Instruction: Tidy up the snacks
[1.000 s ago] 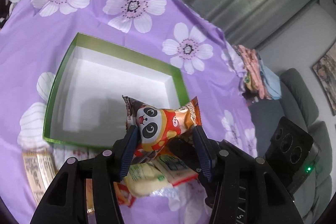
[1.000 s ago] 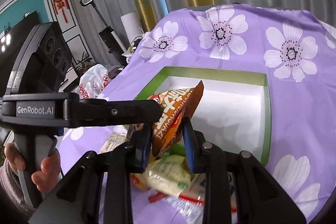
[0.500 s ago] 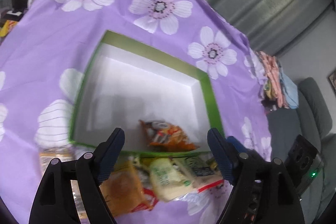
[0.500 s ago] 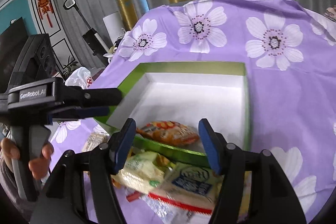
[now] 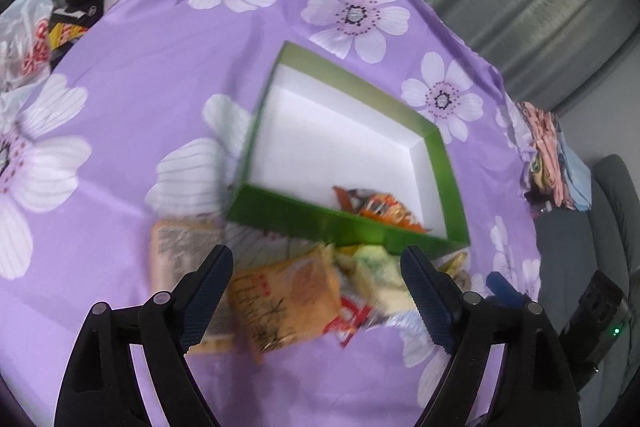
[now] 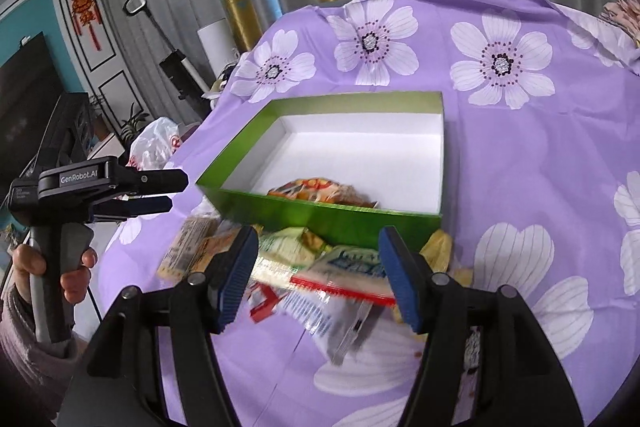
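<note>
A green box (image 5: 344, 223) (image 6: 320, 213) with a white inside lies on the purple flowered cloth. One orange snack packet (image 5: 380, 207) (image 6: 316, 187) lies inside it near the front wall. A heap of loose snack packets (image 5: 288, 295) (image 6: 320, 267) lies on the cloth in front of the box. My left gripper (image 5: 316, 283) is open and empty above an orange packet of the heap. My right gripper (image 6: 318, 267) is open and empty above the heap. The left gripper also shows in the right wrist view (image 6: 160, 193), held by a hand at the left.
A flat beige packet (image 5: 180, 251) lies at the heap's left end. A white plastic bag (image 6: 154, 147) sits beyond the cloth's left edge. Folded clothes (image 5: 552, 155) and a grey sofa are at the right. Curtains hang behind the table.
A second ago both grippers were shut on the panda snack packet over the box. They opened, the packet dropped into the box, and both grippers drew back over the heap.
</note>
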### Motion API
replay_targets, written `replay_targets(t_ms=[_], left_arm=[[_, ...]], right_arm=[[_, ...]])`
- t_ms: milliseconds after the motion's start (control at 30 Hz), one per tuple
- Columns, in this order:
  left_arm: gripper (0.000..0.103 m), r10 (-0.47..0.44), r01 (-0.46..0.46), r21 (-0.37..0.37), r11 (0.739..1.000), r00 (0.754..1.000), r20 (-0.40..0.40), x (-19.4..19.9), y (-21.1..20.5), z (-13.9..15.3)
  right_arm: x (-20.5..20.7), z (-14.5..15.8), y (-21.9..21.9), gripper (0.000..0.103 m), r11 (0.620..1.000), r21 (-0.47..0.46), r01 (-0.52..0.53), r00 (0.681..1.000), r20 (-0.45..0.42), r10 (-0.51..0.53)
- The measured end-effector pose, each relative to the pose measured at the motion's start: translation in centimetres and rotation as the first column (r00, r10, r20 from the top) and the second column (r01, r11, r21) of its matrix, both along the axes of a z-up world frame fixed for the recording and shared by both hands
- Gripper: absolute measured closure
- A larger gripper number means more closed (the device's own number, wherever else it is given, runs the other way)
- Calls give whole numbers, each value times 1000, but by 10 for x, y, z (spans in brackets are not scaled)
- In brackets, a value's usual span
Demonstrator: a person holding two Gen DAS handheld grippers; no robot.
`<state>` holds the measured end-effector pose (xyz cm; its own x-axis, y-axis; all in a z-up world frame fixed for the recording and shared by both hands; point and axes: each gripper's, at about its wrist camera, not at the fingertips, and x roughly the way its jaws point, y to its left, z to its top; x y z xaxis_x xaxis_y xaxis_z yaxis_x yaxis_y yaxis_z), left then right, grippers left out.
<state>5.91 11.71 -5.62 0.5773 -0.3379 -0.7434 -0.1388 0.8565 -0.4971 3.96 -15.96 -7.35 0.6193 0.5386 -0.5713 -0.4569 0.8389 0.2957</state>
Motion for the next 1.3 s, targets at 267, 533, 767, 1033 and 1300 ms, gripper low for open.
replay_targets(t_ms=[267, 533, 767, 1033, 1300], left_arm=[[17, 20, -22, -86, 996, 999, -35, -28, 16, -18], [17, -29, 22, -105, 994, 998, -64, -29, -3, -37], [17, -43, 33, -126, 991, 996, -75, -23, -5, -51], [17, -47, 32, -195, 980, 996, -75, -13, -3, -58], [41, -17, -5, -198, 980, 994, -107, -10, 0, -66]], right_arm=[[-27, -9, 20, 40, 994, -31, -101, 995, -11, 101], [-38, -26, 56, 40, 971, -52, -232, 972, -54, 229], [-27, -46, 91, 41, 950, -97, -296, 954, -78, 289], [-5, -56, 118, 50, 935, -163, -316, 949, -52, 312], [8, -60, 128, 63, 924, -179, -339, 941, -63, 333]])
